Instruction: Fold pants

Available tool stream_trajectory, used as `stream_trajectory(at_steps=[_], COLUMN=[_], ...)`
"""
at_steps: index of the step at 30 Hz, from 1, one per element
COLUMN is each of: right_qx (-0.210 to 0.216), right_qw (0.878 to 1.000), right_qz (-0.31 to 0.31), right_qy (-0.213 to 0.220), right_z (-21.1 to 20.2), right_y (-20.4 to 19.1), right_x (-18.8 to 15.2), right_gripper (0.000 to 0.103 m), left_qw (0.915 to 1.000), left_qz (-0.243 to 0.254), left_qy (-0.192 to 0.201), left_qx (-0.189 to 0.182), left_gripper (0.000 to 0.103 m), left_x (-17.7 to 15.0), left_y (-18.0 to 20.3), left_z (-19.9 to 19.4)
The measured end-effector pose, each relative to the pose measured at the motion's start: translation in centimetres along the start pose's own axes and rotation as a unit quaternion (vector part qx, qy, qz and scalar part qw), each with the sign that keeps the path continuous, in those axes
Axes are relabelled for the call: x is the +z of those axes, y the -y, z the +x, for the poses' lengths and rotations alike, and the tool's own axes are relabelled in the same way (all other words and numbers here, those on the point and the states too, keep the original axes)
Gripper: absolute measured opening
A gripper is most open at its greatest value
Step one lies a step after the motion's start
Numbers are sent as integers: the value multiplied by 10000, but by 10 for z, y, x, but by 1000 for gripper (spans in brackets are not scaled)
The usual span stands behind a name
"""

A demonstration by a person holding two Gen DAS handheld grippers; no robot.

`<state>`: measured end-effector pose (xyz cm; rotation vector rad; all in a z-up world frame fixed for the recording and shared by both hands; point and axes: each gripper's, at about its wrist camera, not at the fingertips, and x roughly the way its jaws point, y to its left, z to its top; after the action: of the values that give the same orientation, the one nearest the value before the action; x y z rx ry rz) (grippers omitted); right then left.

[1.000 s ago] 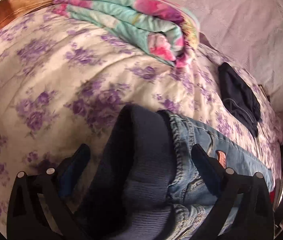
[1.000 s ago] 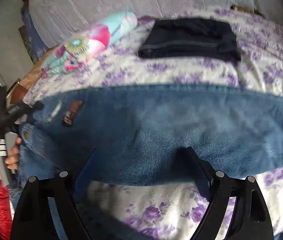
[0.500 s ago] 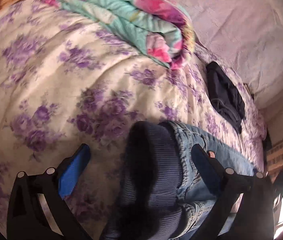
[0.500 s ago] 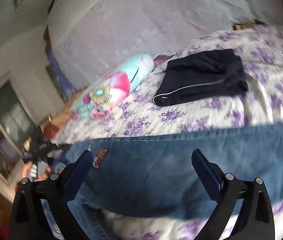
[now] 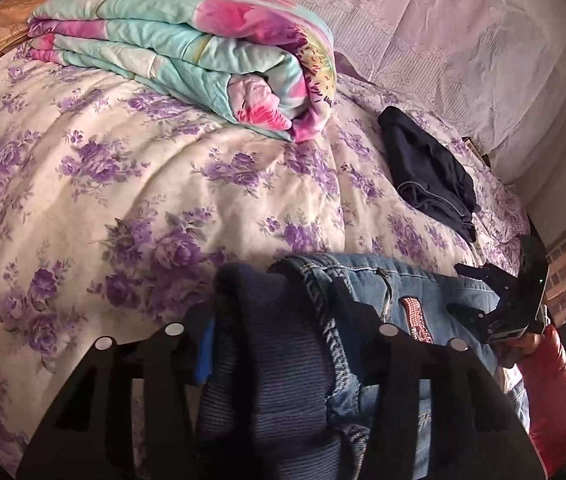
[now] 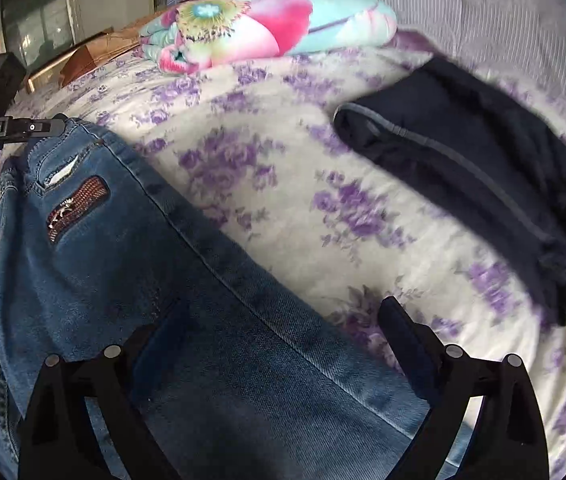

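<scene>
Floral bedspread under jeans; left gripper fingers just clamped on waistband, right gripper fingers wide, tilted down.

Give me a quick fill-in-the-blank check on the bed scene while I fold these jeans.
1. The bedspread is printed with ____ flowers.
2. The jeans are made of blue ____.
3. The dark folded garment lies ____ from the jeans, with bedspread showing between them.
4. The person's sleeve is ____.
Missing words: purple; denim; apart; red.
</scene>
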<state>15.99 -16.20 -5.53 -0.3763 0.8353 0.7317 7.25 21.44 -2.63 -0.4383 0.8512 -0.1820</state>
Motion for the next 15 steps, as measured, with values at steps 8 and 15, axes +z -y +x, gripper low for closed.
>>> stream_trajectory(at_steps=[8, 15], right_qx=[-728, -1325], right_qw=[9967, 9840], right_qz=[-110, -331], right_qy=[347, 1148], right_z=[-41, -142], right_y=[-40, -114], right_x=[-11, -38], right_gripper=[11, 10], left_qw=[9994, 9956], left_qz=[243, 265], left_qy=[242, 635], left_qx=[-99, -643], left_gripper=[34, 29], left_x=[-1, -8], left_y=[9, 15], left_z=[-10, -42])
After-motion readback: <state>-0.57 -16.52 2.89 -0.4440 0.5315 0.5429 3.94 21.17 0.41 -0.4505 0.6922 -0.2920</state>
